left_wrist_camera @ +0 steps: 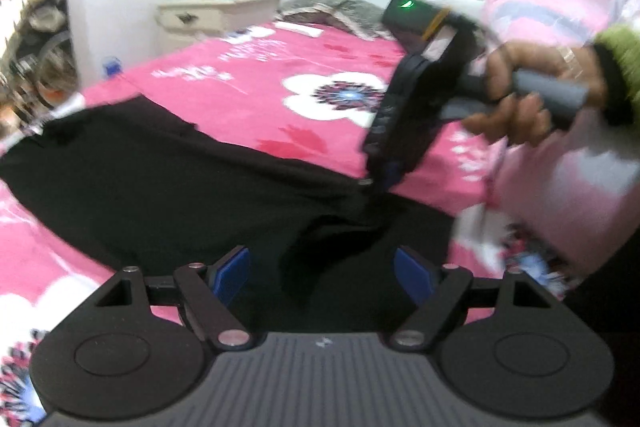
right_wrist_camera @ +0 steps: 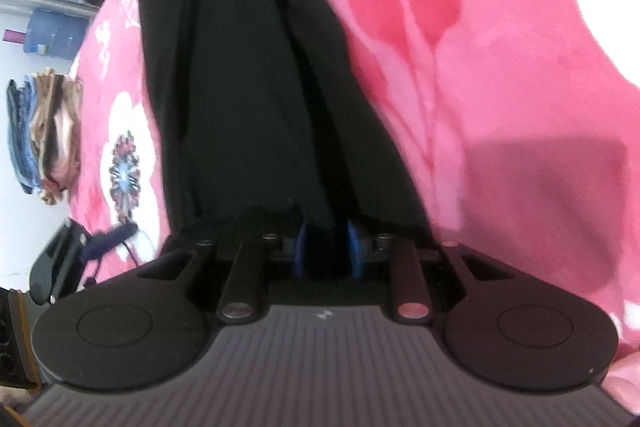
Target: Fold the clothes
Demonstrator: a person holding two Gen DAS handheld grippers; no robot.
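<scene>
Jaws on the left gripper (left_wrist_camera: 322, 277) stand spread wide with nothing between them, poised over the black garment (left_wrist_camera: 168, 187); the right gripper (right_wrist_camera: 326, 247) is clamped on a bunched fold of that cloth. Beneath lies the bed (left_wrist_camera: 260, 83) with its pink floral blanket, the garment stretched across it. A hand (left_wrist_camera: 532, 95) holds the right gripper's handle.

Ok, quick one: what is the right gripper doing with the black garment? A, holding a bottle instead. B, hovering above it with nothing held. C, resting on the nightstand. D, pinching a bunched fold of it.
D: the right gripper has its blue pads closed on a bunched fold of the black garment, which trails away across the pink bedspread.
</scene>
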